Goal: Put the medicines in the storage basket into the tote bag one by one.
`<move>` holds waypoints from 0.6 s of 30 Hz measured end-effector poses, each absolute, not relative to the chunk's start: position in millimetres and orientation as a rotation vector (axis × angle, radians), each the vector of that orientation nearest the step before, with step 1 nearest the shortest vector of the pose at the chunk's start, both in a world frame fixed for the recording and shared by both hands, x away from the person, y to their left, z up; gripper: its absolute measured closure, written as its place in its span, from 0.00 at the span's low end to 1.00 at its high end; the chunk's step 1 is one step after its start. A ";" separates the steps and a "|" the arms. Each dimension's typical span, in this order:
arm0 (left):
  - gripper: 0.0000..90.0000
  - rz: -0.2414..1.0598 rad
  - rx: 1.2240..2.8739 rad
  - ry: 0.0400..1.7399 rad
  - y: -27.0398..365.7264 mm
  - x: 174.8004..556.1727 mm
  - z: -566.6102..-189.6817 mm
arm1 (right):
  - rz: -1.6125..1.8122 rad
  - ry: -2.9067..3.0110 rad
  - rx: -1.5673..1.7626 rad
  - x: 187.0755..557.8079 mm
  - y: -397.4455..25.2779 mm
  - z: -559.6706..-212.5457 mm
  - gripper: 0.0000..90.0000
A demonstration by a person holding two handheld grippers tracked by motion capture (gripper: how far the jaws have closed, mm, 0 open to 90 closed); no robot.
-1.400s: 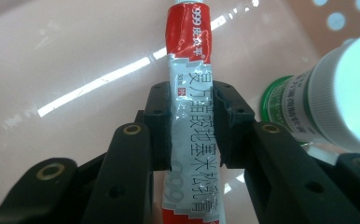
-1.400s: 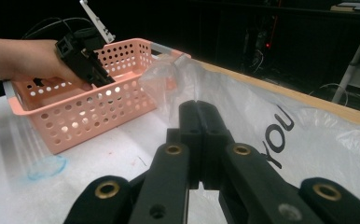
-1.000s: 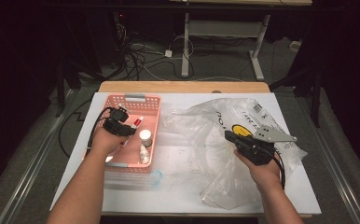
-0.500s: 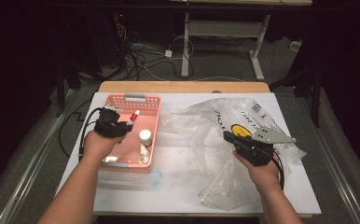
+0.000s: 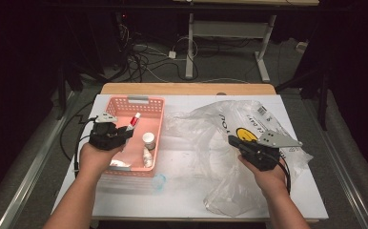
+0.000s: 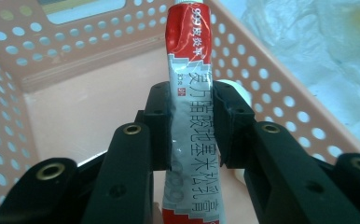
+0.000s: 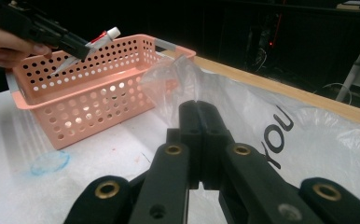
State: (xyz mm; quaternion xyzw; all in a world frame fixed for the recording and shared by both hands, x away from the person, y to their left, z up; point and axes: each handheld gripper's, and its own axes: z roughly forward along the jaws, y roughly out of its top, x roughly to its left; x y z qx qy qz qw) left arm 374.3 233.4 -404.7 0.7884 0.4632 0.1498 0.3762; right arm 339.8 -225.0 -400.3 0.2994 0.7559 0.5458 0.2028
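Left gripper [image 5: 127,131] has pulled back toward the near-left of the pink basket [image 5: 154,103] since the earlier frames and lifted; it was down over the basket's middle beside the white-capped bottle [image 5: 148,140], now it's raised over the left half with a red-and-silver tube [image 5: 134,119] in its jaws. Tube was not in the jaws a second ago. Right gripper [image 5: 233,141] barely shifted, same spot on the clear plastic bag [image 5: 230,119].

Left gripper view: jaws clamped on the tube [image 6: 192,112] about mid-length, red end and cap pointing away over the basket floor [image 6: 85,93], tube running straight along the jaw line. Right gripper view shows the tube [image 7: 101,38] held above the basket rim [image 7: 89,88], white cap up and tilted toward the far side.

Left forearm comes in from bottom left, hand [image 5: 94,155] wrapped on the gripper body, wrist near the basket's near-left corner. Right forearm from bottom right, hand [image 5: 268,176] low over the bag, gripper aimed left. Right jaws pressed together [image 7: 199,140], pads touching, nothing visible between them. Bottle upright in the basket's right half. Blue mark [image 5: 158,181] on table near the basket's front.
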 end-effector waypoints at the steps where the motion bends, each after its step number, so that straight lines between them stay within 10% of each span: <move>1: 0.76 0.392 2.016 1.176 232.5 370.9 -404.6 | 1.525 2.108 0.835 339.4 -225.2 -399.9 1.00; 18: 0.76 0.385 1.918 1.061 222.4 327.9 -415.5 | 1.528 2.109 0.816 335.2 -223.4 -397.7 1.00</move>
